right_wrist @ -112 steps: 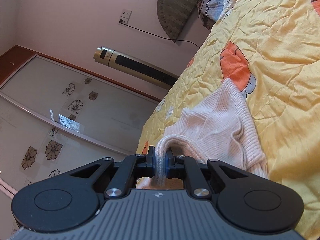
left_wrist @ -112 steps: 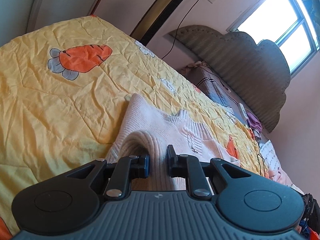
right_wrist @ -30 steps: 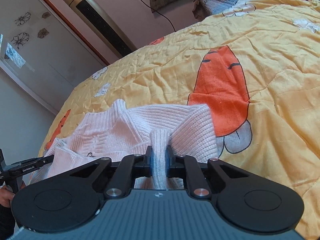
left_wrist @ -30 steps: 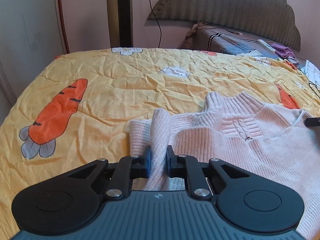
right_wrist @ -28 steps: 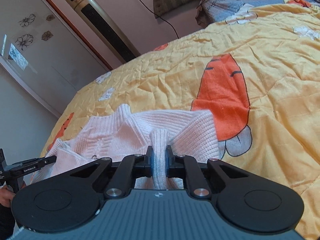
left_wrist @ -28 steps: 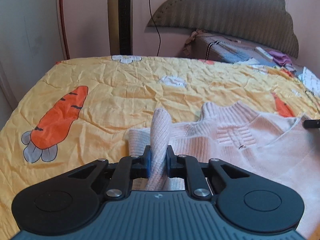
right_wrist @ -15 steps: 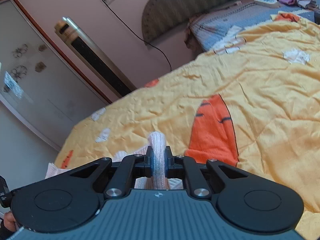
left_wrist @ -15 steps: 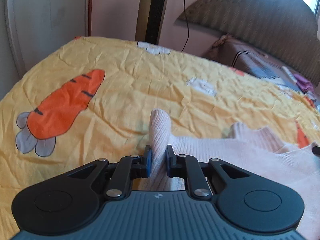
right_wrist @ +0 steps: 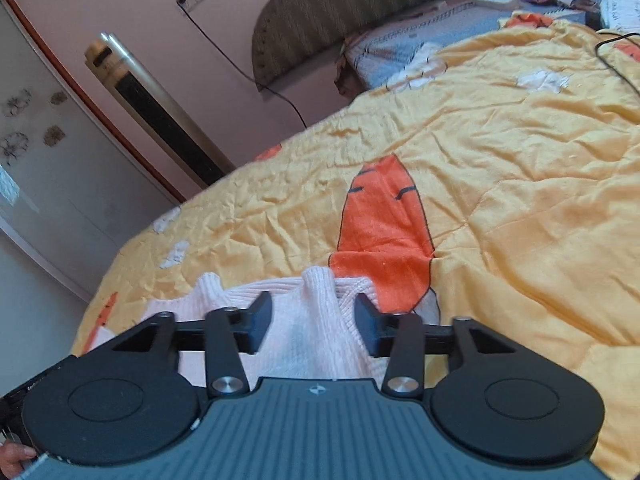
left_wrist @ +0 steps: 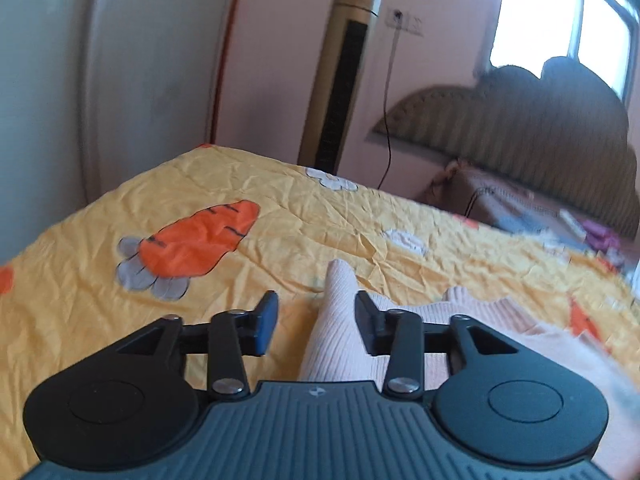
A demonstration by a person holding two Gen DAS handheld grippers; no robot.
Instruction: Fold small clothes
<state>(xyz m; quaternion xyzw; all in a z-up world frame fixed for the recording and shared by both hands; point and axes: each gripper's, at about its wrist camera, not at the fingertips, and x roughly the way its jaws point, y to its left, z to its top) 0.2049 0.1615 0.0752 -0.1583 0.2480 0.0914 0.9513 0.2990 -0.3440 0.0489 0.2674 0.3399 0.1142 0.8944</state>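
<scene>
A pale pink knitted sweater (left_wrist: 340,336) lies on the yellow carrot-print quilt (left_wrist: 280,240). My left gripper (left_wrist: 316,312) is open, and a raised fold of the sweater stands loose between its fingers, nearer the right one. In the right wrist view the same sweater (right_wrist: 316,320) lies under my right gripper (right_wrist: 314,312), which is open too, with a ridge of knit standing free between the fingers. The sweater's lower part is hidden under both gripper bodies.
A tall gold tower fan (left_wrist: 344,72) stands by the wall beyond the bed. A padded headboard (left_wrist: 520,120) and striped pillow (right_wrist: 420,40) with clothes and a remote lie at the bed's head. A black cable (right_wrist: 616,60) crosses the quilt. A wardrobe (right_wrist: 48,160) stands left.
Both grippers have opened and let go of the sweater's folds, which were pinched half a second ago. Both have tipped up and drawn back a little.
</scene>
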